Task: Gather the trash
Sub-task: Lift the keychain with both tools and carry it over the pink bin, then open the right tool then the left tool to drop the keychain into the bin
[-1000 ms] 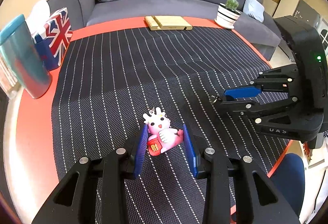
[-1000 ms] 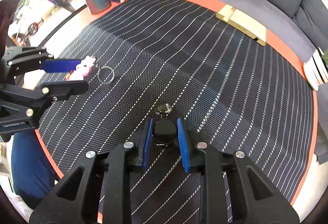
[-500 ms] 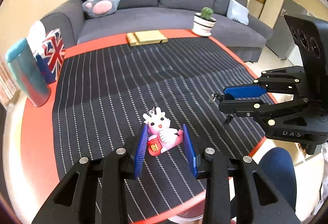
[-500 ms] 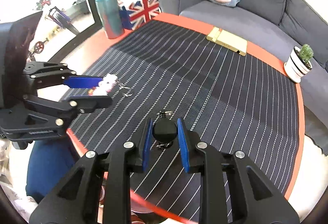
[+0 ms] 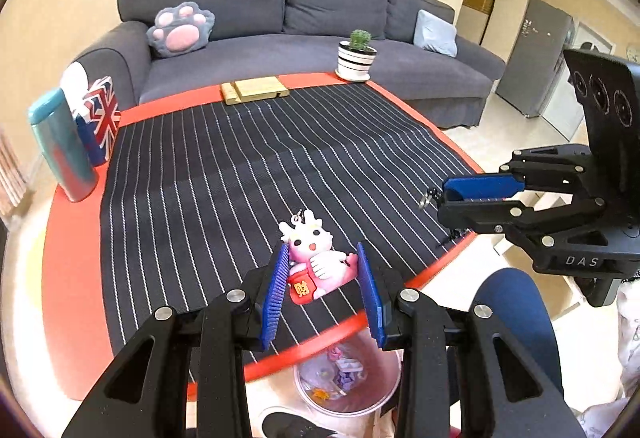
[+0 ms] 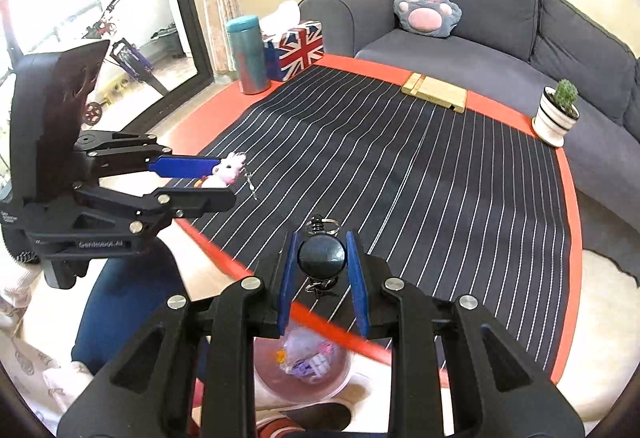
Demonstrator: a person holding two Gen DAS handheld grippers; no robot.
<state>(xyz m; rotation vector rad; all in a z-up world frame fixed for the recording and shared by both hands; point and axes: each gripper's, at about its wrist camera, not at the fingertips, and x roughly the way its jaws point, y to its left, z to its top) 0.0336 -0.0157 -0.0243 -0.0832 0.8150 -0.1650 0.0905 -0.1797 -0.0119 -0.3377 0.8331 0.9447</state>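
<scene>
Left gripper [image 5: 322, 290] is clamped on a pink dragon keychain [image 5: 316, 266], its blue pads [image 5: 276, 290] pressing the figure's sides, with the charm's ring [image 5: 298, 215] sticking out ahead. Right gripper [image 6: 323, 274] is closed on a black round badge reel [image 6: 322, 255], a metal clip [image 6: 320, 284] hanging under it and a key ring [image 6: 330, 225] above. Both items are held clear of the striped cloth [image 5: 260, 165], over the near edge of the round red table [image 5: 68, 270].

Just beyond that near edge, on the floor, stands a clear plastic trash bin [image 5: 348, 384] with colourful scraps already in it; in the right wrist view the same bin [image 6: 304, 366] shows directly under the closed jaws. A person's knee in blue trousers [image 5: 516, 318] sits beside it.

Judging from this, the step in hand is the carry: 2 pieces picked up and brought toward the bin, not yet dropped. The next move calls for centring each gripper over the bin's mouth, past the table edge, then opening the jaws so the pieces fall inside. The dangling ring and clip could catch on a pad, so a full opening seems wise.

Far across the table stand a teal tumbler [image 5: 60, 149], a Union Jack tissue box [image 5: 100, 117], a wooden stand [image 5: 256, 89] and a potted cactus [image 5: 357, 55].
</scene>
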